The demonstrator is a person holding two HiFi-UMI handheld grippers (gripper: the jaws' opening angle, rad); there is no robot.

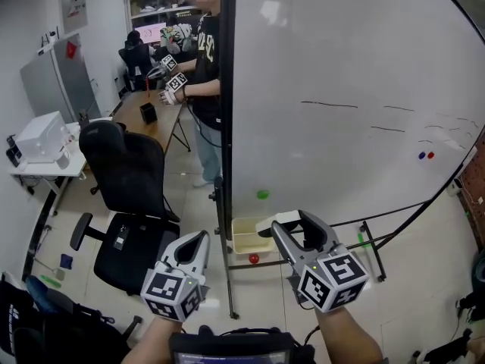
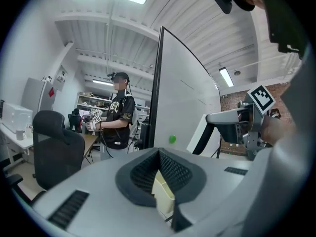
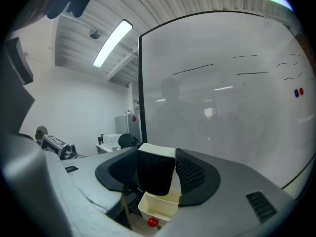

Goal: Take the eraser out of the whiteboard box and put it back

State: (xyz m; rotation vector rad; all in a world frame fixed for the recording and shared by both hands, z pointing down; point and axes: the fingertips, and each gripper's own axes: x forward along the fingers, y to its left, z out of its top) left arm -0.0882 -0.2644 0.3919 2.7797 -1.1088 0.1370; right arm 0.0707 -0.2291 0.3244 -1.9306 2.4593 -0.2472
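1. An office room with a pale floor: a black office chair stands at left, and a large white whiteboard fills the right.
2. Left gripper, lower centre-left – jaw tips together, nothing held.
3. Cream plastic box at the board's foot, lower centre.
4. Right gripper – jaws wide, clamped on the black-and-white eraser, just above the box.

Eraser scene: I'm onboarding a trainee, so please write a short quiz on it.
1. True or false: the eraser lies inside the box.
2. Which gripper holds the eraser? A left, B right, C neither.
3. What colour is the dot on the whiteboard just above the box?
Key: 1 false; 2 B, the right gripper is clamped on it; 3 green.
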